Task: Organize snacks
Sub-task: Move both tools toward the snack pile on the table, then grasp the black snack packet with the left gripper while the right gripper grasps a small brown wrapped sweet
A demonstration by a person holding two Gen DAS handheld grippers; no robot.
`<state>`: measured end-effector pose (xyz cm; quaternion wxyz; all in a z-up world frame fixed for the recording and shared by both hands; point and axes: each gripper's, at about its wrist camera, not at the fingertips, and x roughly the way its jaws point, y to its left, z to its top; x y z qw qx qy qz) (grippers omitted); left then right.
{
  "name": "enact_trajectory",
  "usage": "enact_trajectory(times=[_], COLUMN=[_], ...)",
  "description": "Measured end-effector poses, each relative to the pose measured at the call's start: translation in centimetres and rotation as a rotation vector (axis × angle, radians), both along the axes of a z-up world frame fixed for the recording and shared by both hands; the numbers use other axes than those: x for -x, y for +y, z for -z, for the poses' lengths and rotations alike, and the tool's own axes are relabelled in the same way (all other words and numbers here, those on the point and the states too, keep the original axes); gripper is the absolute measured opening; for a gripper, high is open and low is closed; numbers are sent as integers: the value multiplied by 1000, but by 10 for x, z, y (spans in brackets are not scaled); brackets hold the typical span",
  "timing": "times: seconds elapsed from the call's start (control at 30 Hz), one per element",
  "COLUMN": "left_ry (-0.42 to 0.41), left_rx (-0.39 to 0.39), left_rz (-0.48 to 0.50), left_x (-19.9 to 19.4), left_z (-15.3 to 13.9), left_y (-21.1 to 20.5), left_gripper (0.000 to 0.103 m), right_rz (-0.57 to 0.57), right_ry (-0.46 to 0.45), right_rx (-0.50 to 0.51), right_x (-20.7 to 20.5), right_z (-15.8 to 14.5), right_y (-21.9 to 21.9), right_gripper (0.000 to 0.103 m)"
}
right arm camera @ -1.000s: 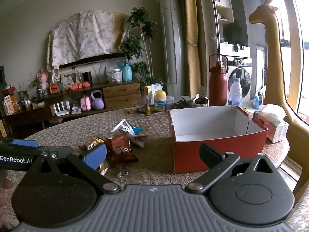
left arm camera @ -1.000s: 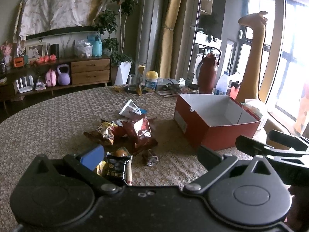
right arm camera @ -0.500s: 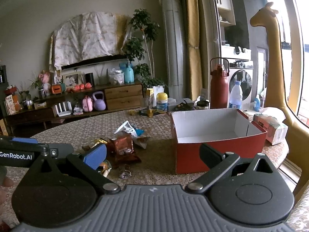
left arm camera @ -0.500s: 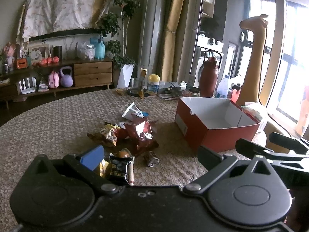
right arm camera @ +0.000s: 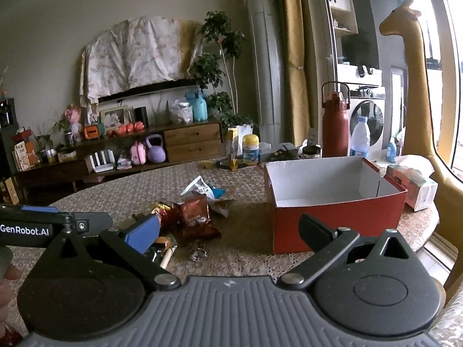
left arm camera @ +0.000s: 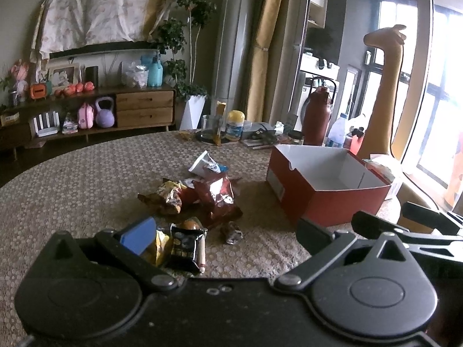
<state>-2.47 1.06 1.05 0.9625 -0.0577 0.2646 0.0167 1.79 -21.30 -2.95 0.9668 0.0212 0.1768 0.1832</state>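
A heap of snack packets lies mid-table: a shiny red bag [left arm camera: 218, 195], a yellow-brown bag [left arm camera: 167, 198], a white-and-blue pouch [left arm camera: 205, 164], a black packet [left arm camera: 186, 244] and a small wrapped candy [left arm camera: 231, 232]. To their right stands an open red box [left arm camera: 327, 190] with a white, empty inside [right arm camera: 327, 185]. My left gripper [left arm camera: 224, 231] hovers open just short of the heap, nothing between its fingers. My right gripper [right arm camera: 228, 230] is open too, facing the gap between the red bag [right arm camera: 194, 217] and the box.
At the table's far edge are a yellow-capped jar [left arm camera: 235, 121], a glass, a dark red flask [left arm camera: 317, 115] and a water bottle [right arm camera: 359, 136]. A tissue pack [right arm camera: 413, 188] lies right of the box. The left gripper's body [right arm camera: 34, 228] shows at the left of the right wrist view.
Both views have drawn back and risen slightly, so the snacks and box look a little smaller and farther. Nothing on the table has moved; both grippers stay open.
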Motion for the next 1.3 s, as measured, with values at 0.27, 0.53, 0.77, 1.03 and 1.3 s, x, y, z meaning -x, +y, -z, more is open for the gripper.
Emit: enact_trajectory(times=[0.27, 0.53, 0.77, 1.03, 1.3], left_ry=[49, 76, 175, 212, 263], left_rx=[43, -38, -21, 13, 19], left_rz=[-8, -51, -47, 29, 49], left_x=[-18, -51, -76, -94, -112], left_z=[18, 43, 78, 101, 126], left_y=[21, 51, 61, 59, 58], left_gripper=[103, 103, 92, 73, 60], right_rz=[-68, -83, -121, -181, -209], right_ry=[25, 124, 221, 312, 377], right_rx=[47, 61, 90, 131, 167], right_x=[-31, -90, -138, -170, -189], right_z=[9, 34, 66, 99, 123], right_y=[16, 35, 65, 95, 118], right_gripper=[103, 103, 103, 93, 73])
